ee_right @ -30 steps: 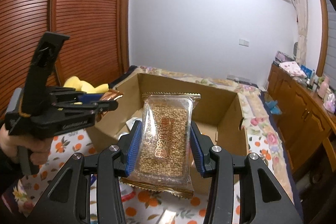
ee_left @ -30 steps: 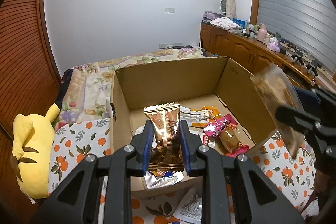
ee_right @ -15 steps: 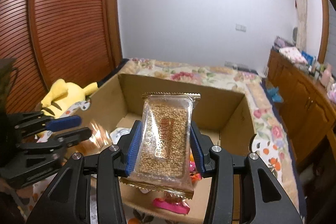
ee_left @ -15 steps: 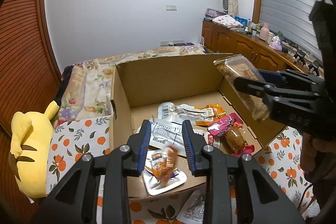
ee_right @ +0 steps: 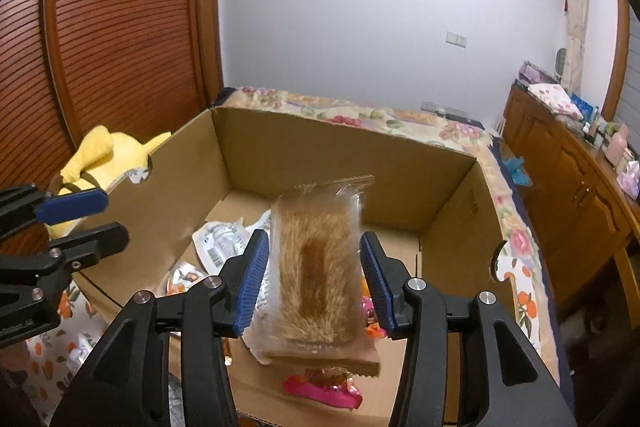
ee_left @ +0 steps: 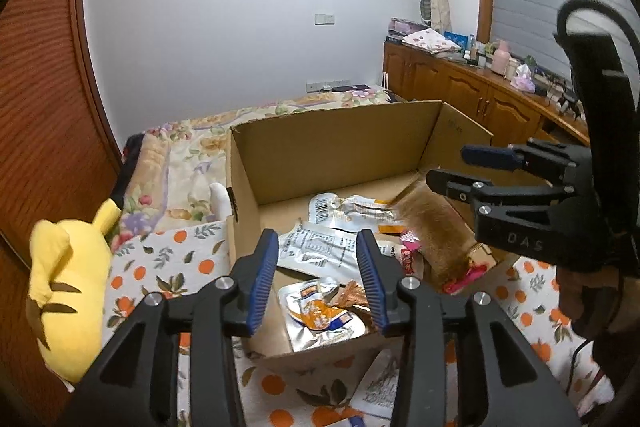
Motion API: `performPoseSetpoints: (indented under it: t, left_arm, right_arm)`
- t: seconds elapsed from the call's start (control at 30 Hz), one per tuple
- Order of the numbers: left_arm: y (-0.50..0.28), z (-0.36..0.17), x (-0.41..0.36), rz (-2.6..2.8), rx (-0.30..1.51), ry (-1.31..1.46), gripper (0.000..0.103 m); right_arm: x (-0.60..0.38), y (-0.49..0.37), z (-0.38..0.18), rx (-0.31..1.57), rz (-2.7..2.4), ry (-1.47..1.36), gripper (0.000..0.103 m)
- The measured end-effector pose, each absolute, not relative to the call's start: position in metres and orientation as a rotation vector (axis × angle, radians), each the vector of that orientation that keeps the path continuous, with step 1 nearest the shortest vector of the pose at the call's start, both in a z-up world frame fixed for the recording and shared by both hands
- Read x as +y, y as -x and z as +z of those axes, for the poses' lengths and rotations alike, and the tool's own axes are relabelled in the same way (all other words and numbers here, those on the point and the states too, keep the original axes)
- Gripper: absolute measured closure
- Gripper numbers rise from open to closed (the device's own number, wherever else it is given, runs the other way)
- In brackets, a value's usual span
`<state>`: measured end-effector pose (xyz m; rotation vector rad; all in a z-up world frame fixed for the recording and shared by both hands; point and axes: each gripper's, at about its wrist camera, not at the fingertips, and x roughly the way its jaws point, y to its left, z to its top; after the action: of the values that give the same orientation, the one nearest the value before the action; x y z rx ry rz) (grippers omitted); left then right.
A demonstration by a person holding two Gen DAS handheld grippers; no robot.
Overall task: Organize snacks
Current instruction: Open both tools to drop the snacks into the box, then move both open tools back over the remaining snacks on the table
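Falling blurred between spread right gripper (ee_right: 312,279) jaws: grain bar (ee_right: 316,267); left gripper (ee_left: 318,279) jaws spread, empty.

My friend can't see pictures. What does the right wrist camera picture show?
A clear packet of brown grain snack, blurred, drops free between the open right gripper, whose jaws have just been opening, above a cardboard box holding other snack packets. The left gripper is at the left edge beside a yellow plush toy.

Open-topped box (ee_right: 348,163), floor seemingly crowded with packets (ee_left: 320,251)
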<state>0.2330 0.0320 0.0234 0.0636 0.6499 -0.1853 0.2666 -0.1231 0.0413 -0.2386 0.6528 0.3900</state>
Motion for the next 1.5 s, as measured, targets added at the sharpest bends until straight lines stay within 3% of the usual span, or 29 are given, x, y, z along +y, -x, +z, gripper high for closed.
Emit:
performPoseSetpoints:
  t: [0.1, 0.33, 0.43, 0.57, 0.7, 0.97, 1.5]
  left_arm:
    - [-0.227, 0.025, 0.034, -0.191, 0.650, -0.065, 0.062]
    - [-0.198, 0.035, 0.040, -0.208, 0.622, -0.073, 0.055]
    - [-0.186, 0.038, 0.043, -0.195, 0.622, -0.091, 0.049]
    - [-0.172, 0.040, 0.045, -0.212, 0.609, -0.089, 0.032]
    - [-0.162, 0.038, 0.046, -0.238, 0.609, -0.077, 0.029]
    - [-0.139, 0.014, 0.037, -0.288, 0.639, -0.108, 0.029]
    - [-0.130, -0.070, 0.048, -0.258, 0.801, -0.064, 0.029]
  right_arm:
    - [-0.124, -0.261, 0.044, 0.647, 0.401, 0.222, 0.048]
    - [-0.134, -0.226, 0.060, 0.597, 0.454, 0.181, 0.045]
    - [-0.139, -0.205, 0.069, 0.572, 0.481, 0.184, 0.044]
    - [-0.142, -0.184, 0.074, 0.548, 0.500, 0.217, 0.044]
    - [-0.146, -0.170, 0.076, 0.538, 0.514, 0.231, 0.042]
    - [-0.154, -0.149, 0.060, 0.573, 0.533, 0.251, 0.040]
    - [-0.177, -0.147, -0.030, 0.793, 0.508, 0.247, 0.043]
